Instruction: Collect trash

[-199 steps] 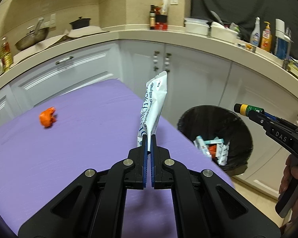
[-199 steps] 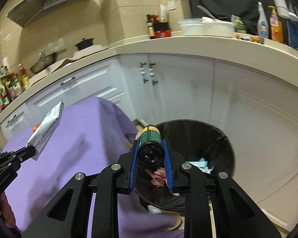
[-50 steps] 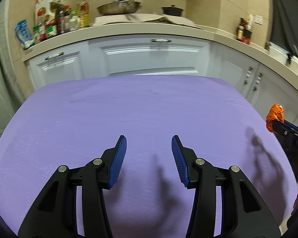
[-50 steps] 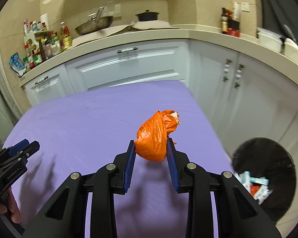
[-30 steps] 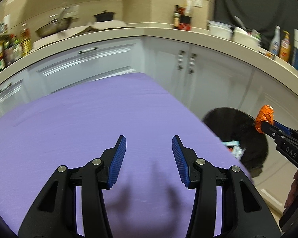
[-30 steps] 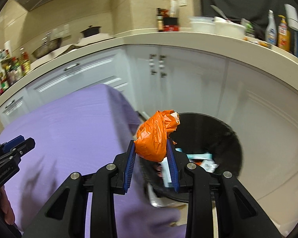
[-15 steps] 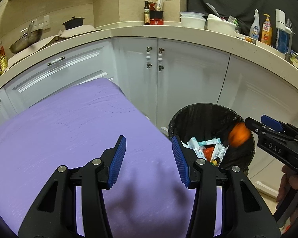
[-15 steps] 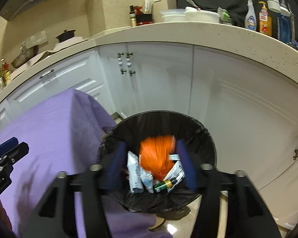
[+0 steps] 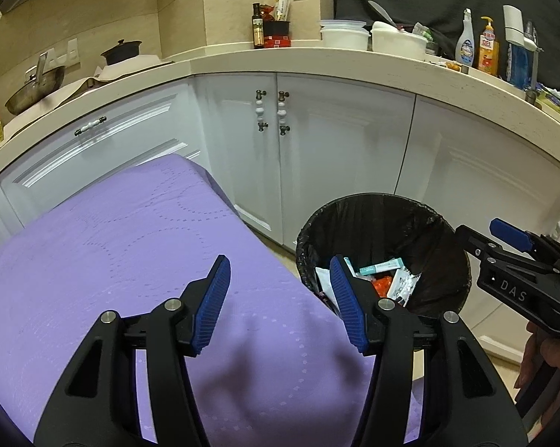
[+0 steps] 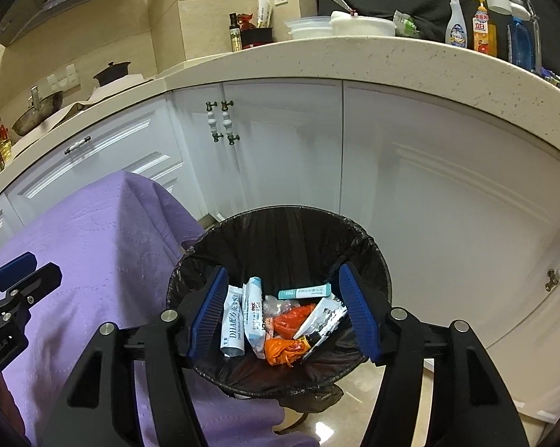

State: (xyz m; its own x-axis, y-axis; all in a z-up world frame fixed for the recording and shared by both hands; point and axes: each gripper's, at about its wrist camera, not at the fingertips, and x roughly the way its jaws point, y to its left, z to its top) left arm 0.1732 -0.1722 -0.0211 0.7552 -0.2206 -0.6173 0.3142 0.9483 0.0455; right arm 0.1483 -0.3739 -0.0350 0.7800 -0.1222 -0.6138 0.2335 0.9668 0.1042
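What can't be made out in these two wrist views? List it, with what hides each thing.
- Bin bottom, right wrist view: trash covers it.
- Black-capped item in the bin: a white packet overlaps it.
- Near part of purple tablecloth, left wrist view: left gripper body blocks it.
- Counter bottle labels: too small.

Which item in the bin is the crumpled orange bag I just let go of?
Start at the black-lined trash bin on the floor by the purple-covered table. Among the wrappers at its bottom, the orange bag lies nearest the camera, beside a white sachet. It is the knotted, crumpled lump, brighter than the redder wrapper behind it.
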